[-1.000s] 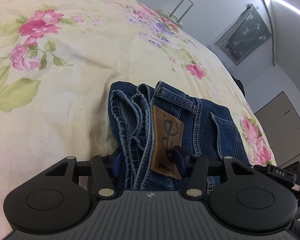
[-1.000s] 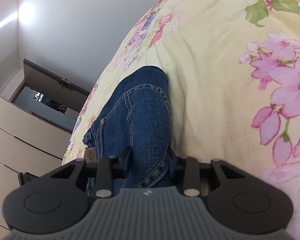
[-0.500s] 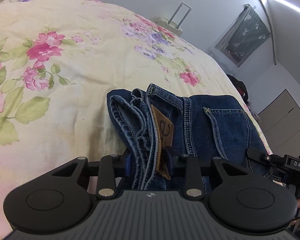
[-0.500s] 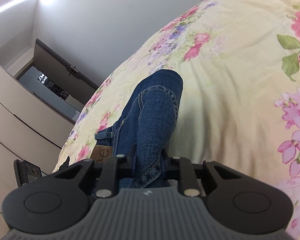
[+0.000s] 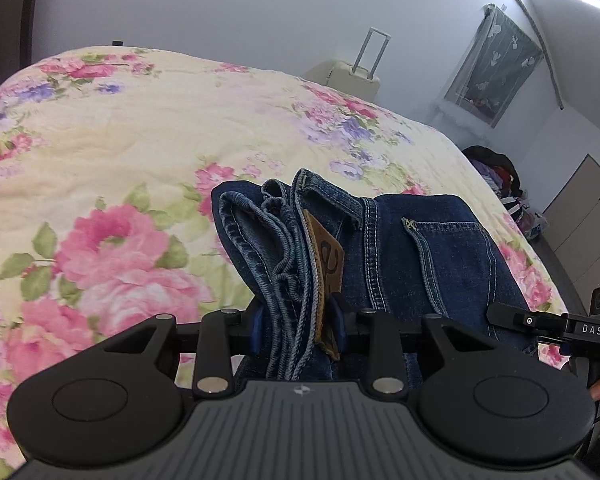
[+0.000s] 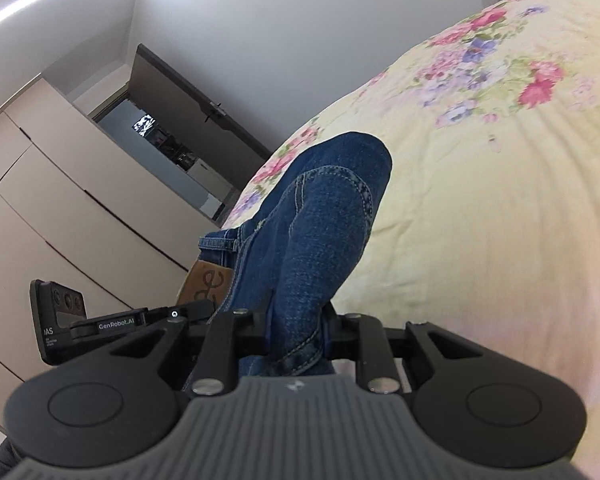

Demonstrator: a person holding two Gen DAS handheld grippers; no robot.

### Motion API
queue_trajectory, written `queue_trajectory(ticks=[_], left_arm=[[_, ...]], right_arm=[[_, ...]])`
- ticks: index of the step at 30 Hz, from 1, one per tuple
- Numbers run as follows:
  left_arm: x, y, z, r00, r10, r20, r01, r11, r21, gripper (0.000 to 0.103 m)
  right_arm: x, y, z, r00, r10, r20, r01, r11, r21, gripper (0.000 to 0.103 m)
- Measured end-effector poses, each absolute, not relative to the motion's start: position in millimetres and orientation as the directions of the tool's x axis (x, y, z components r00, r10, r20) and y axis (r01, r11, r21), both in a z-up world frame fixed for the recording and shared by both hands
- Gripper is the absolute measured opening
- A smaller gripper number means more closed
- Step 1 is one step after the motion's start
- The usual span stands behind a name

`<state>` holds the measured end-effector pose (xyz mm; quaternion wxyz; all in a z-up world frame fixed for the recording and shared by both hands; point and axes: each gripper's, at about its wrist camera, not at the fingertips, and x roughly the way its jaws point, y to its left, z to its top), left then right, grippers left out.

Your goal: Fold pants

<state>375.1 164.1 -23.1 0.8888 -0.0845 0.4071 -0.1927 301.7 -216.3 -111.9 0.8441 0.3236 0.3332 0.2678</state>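
Observation:
Folded blue jeans (image 5: 412,248) hang lifted above the floral bedspread (image 5: 112,152). My left gripper (image 5: 298,322) is shut on the bunched waistband end, pinching the hems and the brown leather label (image 5: 329,264) between its blue pads. My right gripper (image 6: 296,332) is shut on the opposite folded edge of the jeans (image 6: 324,216), denim squeezed between its fingers. The right gripper's body (image 5: 548,326) shows at the right edge of the left wrist view, and the left gripper's body (image 6: 116,326) shows at the left of the right wrist view.
The cream bedspread (image 6: 500,200) with pink and purple flowers spreads below. A cream suitcase (image 5: 348,76) stands past the far edge of the bed. A wardrobe (image 6: 40,208) and a dark doorway (image 6: 172,136) lie beyond the side. A clothes pile (image 5: 500,176) sits by the wall.
Both grippers closed tighter on the jeans and rose together, lifting the folded jeans off the bedspread; more of the room and the bed's far edge now shows.

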Motion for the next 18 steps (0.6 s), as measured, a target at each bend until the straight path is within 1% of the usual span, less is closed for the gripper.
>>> queue_trajectory(ticks=[3, 6, 11, 18], left_arm=[[374.0, 192.5, -21.8, 0.598, -0.384, -0.704, 0.249, 0.924, -0.292, 0.036], [376.5, 213.8, -36.0, 0.597, -0.367, -0.713, 0.218, 0.93, -0.296, 0.036], [390.2, 239.3, -77.8, 0.572, -0.389, -0.722, 0.176, 0.918, -0.355, 0.036], [402.3, 254.2, -137.1, 0.527, -0.398, -0.751, 0.144, 0.912, -0.383, 0.036]], right_arm=[[304.5, -177.9, -113.3, 0.606, 0.7, -0.378, -0.257, 0.622, 0.74, 0.017], [310.7, -145.3, -121.5, 0.582, 0.719, -0.38, -0.254, 0.605, 0.755, 0.017], [325.6, -111.9, -142.8, 0.546, 0.72, -0.429, -0.235, 0.623, 0.746, 0.017], [352.2, -95.1, -188.7, 0.495, 0.703, -0.51, -0.181, 0.658, 0.731, 0.017]])
